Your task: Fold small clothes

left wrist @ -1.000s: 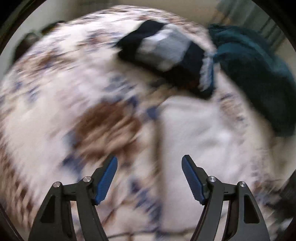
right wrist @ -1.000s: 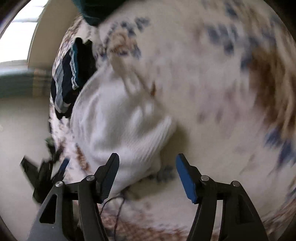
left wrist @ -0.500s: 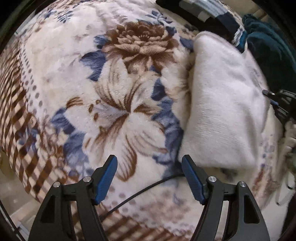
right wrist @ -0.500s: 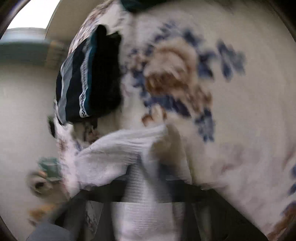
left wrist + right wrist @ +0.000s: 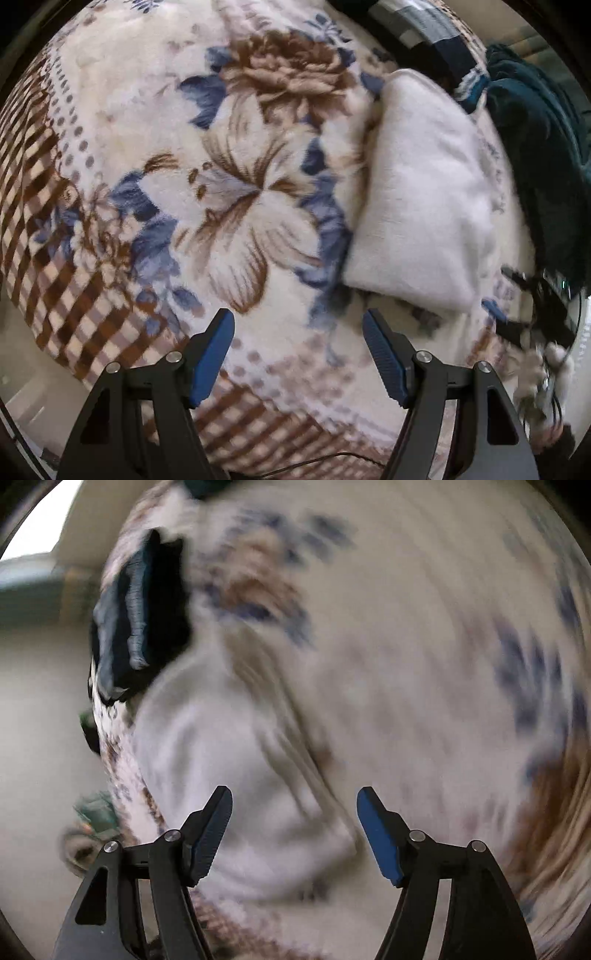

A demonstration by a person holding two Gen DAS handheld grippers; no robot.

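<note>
A folded white garment [image 5: 424,199] lies on the floral blanket [image 5: 207,177], right of centre in the left wrist view. It also shows in the blurred right wrist view [image 5: 236,775], just ahead of the fingers. My left gripper [image 5: 298,352] is open and empty, hovering over the blanket near the garment's near-left corner. My right gripper [image 5: 294,829] is open and empty, right above the garment's near end. The right gripper also shows in the left wrist view [image 5: 532,302], blurred at the right edge.
A folded navy, grey and white striped garment [image 5: 424,37] lies beyond the white one, also in the right wrist view [image 5: 136,620]. A dark teal garment [image 5: 539,155] lies at the far right. The blanket's checked border [image 5: 66,295] drops to pale floor [image 5: 40,738].
My right gripper was shut over the white garment half a second ago and is now open and off it. My left gripper has drawn back slightly, staying open.
</note>
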